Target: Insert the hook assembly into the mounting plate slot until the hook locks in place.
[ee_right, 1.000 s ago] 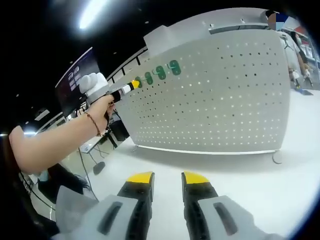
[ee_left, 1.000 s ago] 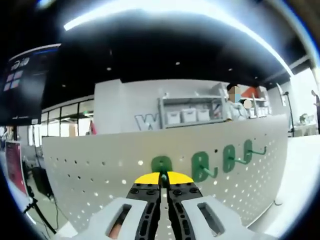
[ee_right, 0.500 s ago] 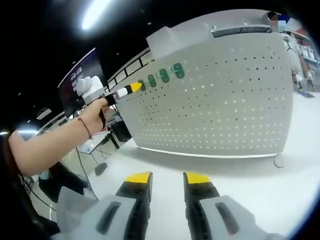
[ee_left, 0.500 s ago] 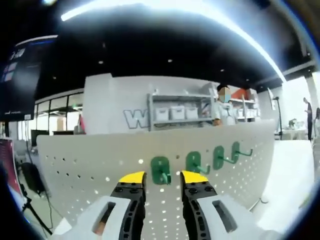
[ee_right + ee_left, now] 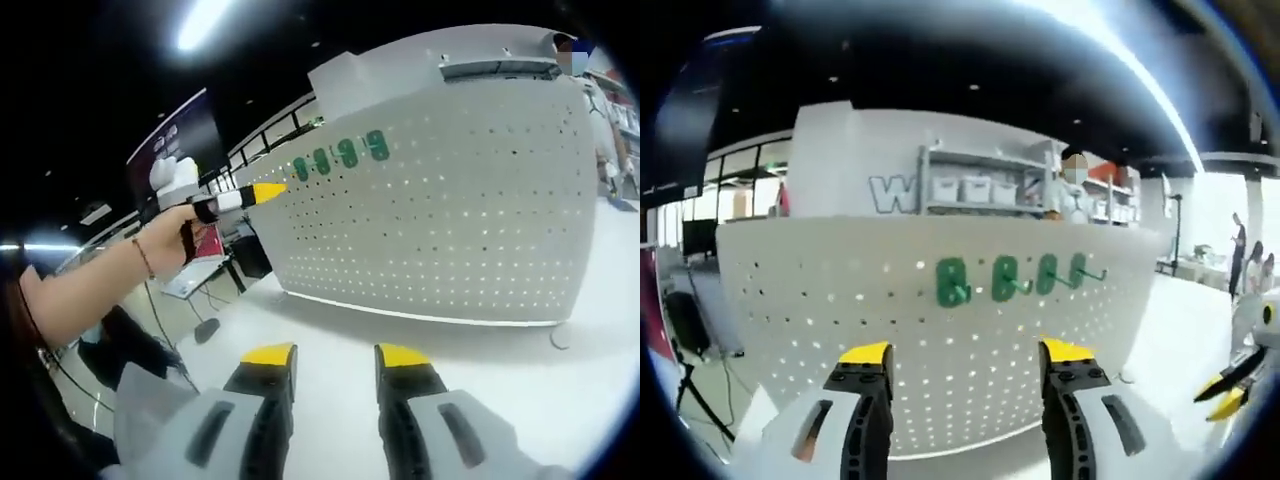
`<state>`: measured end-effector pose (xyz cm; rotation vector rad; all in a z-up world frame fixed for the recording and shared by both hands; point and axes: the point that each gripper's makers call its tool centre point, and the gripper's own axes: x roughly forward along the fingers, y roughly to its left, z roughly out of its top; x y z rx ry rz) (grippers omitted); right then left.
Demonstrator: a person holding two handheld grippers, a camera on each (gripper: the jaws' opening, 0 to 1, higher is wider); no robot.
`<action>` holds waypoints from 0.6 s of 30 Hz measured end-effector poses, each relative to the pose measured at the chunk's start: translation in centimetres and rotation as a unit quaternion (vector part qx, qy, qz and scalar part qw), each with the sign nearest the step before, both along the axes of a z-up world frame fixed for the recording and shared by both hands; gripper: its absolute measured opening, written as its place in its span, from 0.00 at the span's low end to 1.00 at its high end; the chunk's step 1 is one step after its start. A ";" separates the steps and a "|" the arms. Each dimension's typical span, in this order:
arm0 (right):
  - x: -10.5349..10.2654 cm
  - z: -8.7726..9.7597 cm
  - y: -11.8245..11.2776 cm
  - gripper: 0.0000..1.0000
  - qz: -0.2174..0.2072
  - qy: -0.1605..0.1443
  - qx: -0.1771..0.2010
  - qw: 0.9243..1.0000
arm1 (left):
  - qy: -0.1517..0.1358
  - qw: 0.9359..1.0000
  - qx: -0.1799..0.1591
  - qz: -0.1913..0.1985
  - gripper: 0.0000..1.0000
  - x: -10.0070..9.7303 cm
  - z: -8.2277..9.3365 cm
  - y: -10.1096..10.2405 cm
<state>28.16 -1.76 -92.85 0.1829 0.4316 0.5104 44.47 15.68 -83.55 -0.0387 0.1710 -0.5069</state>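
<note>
The hooks (image 5: 952, 282) sit in a row of four green pieces near the top of the white perforated mounting plate (image 5: 820, 300), and in your left gripper view you can see the thin arms of the right-hand ones sticking out from the board toward the right. None of them is between any jaws. Your left gripper (image 5: 965, 352) is released, its two yellow-tipped jaws spread wide with the plate's lower holes showing in the gap between them, well apart from the hook row above. In your right gripper view the same four green hooks (image 5: 340, 155) line up along the upper left of the plate (image 5: 470, 200), which stands upright on a white table (image 5: 330, 330) with a small foot at its lower right corner. There your left gripper (image 5: 262, 191) appears from the left, held in a hand (image 5: 165, 232) with a bracelet at the wrist, its yellow tip near the leftmost hook but not touching it. Your right gripper (image 5: 325, 353) hangs low over the table, jaws parted and holding nothing. At the right edge of your left gripper view, part of the right gripper (image 5: 1230, 385) shows.
</note>
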 end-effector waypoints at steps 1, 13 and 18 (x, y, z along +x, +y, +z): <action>0.0 0.0 0.0 0.31 -0.001 0.000 -0.001 1.000 | 0.007 1.000 -0.003 -0.006 0.68 -0.5 -0.2 0.0; -0.4 0.8 1.0 0.39 0.010 -0.016 -0.016 1.000 | 0.072 0.995 -0.005 -0.065 0.89 -5.2 -2.7 0.3; -0.6 1.0 0.8 0.46 0.004 -0.021 -0.018 1.000 | 0.083 0.994 -0.006 -0.077 0.94 -6.6 -3.9 1.2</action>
